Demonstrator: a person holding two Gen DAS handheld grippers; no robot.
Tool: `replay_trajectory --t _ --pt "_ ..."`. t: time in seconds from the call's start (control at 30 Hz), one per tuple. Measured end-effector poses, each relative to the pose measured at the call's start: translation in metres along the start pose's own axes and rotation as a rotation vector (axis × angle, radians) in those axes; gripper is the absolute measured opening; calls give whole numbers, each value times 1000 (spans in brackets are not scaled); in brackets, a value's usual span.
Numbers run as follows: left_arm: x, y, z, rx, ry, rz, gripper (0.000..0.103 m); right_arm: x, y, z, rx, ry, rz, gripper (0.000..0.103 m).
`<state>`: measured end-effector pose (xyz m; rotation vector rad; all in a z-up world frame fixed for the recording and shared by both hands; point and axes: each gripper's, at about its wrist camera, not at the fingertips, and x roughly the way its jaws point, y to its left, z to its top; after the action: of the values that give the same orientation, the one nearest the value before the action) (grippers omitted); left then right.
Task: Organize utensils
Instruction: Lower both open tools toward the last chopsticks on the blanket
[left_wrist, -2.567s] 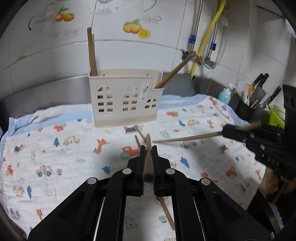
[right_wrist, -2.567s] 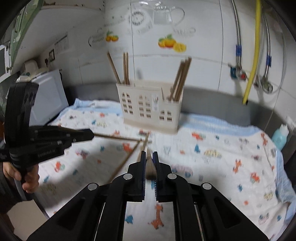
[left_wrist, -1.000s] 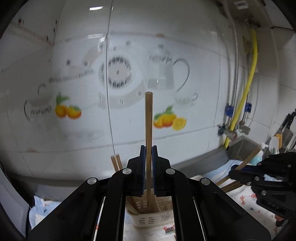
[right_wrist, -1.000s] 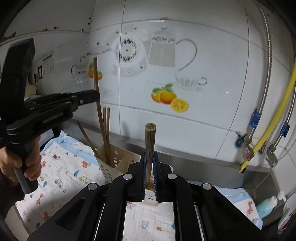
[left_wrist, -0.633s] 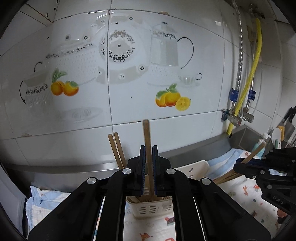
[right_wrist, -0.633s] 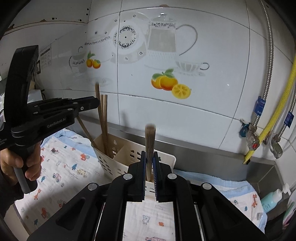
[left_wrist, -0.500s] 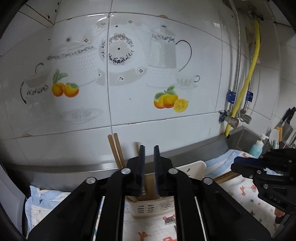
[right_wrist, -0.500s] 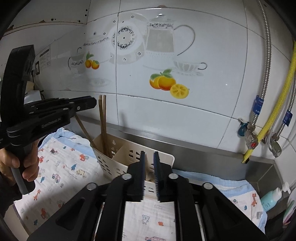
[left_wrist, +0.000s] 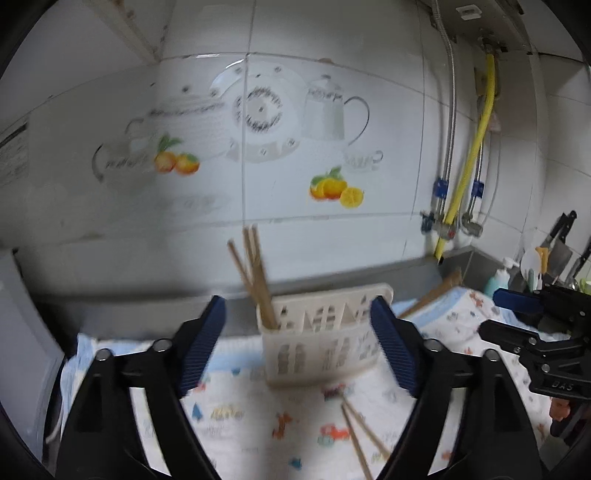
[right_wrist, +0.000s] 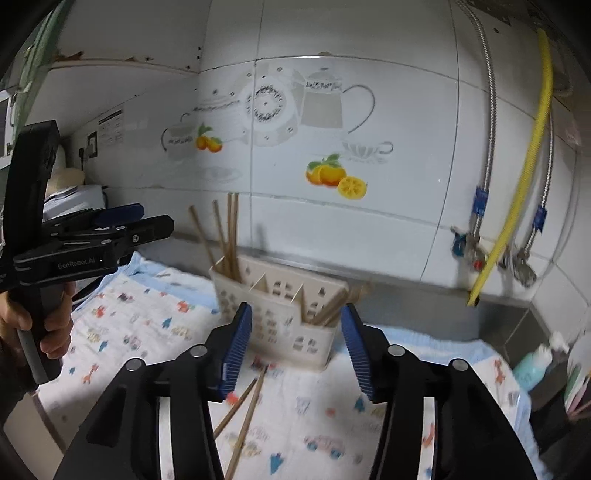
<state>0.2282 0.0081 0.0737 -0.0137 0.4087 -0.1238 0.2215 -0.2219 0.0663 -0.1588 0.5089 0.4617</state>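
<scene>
- Left wrist view: the left claw (left_wrist: 297, 350) is black, jointed plastic with ribbed blue pads; its jaws are opening wide, with nothing gripped between them.
- Beyond it stands the cream plastic utensil holder (left_wrist: 325, 332), boxy, with arched window cut-outs, on a soft quilted cloth (left_wrist: 258, 413) printed with small cars and animals that covers the table.
- Three slim wooden chopsticks (left_wrist: 255, 273) lean in the holder's left compartment; blurred ones (left_wrist: 430, 293) slant out of its right end, count unclear.
- Two loose chopsticks (left_wrist: 360, 439) lie on the cloth in front of the holder.
- Right wrist view: the right claw (right_wrist: 295, 349), of the same make, has jaws opening and empty.
- A hand (right_wrist: 55, 325) grips the left tool's handle.
- Glossy white wall tiles (right_wrist: 332, 110) carry teapot and orange decals; one yellow hose (right_wrist: 524, 166) runs beside braided metal ones.
</scene>
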Motion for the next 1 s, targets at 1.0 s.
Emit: replay_trajectory --t 1.0 --pt "-43 29 -135 -50 160 175 98 43 58 -157 98 265 68 62"
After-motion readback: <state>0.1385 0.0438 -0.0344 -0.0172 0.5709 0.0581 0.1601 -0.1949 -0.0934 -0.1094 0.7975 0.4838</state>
